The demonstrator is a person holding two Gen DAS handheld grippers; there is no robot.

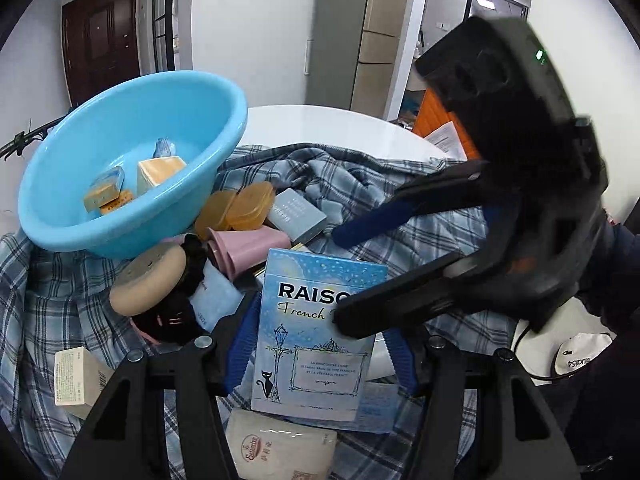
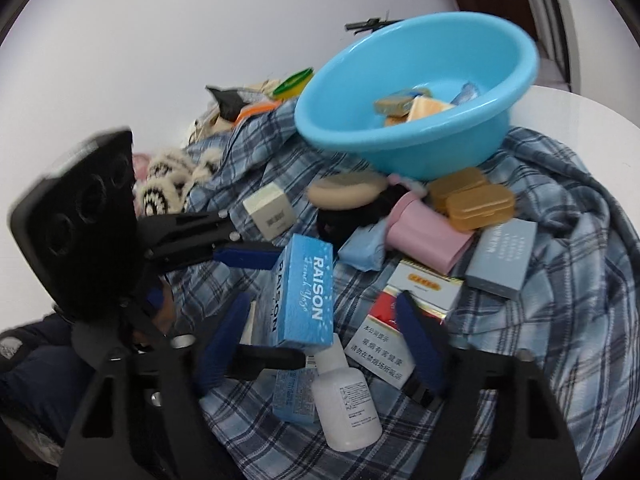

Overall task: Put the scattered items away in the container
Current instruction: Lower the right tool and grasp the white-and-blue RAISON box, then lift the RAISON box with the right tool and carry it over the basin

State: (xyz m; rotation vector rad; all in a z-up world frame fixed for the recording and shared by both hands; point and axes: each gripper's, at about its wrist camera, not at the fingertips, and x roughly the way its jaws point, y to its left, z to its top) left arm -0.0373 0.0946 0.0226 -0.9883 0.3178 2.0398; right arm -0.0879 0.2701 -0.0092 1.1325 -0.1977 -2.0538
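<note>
The left gripper (image 1: pixel 316 344) is clamping the blue RAISON box (image 1: pixel 312 336), holding it upright, long axis vertical. The right gripper (image 2: pixel 320 344) is hanging open just beside it, over the white bottle (image 2: pixel 346 400). The blue basin (image 1: pixel 132 160) is sitting ahead-left, nearer the left hand.

We hold the blue RAISON box (image 1: pixel 316 336) upright between the left gripper (image 1: pixel 320 356) fingers. The right gripper (image 1: pixel 340 280), jaws spread, reaches in from the right across the box's upper edge. The blue basin (image 1: pixel 80 184) sits behind on plaid cloth (image 1: pixel 452 232), containing small packets.
</note>
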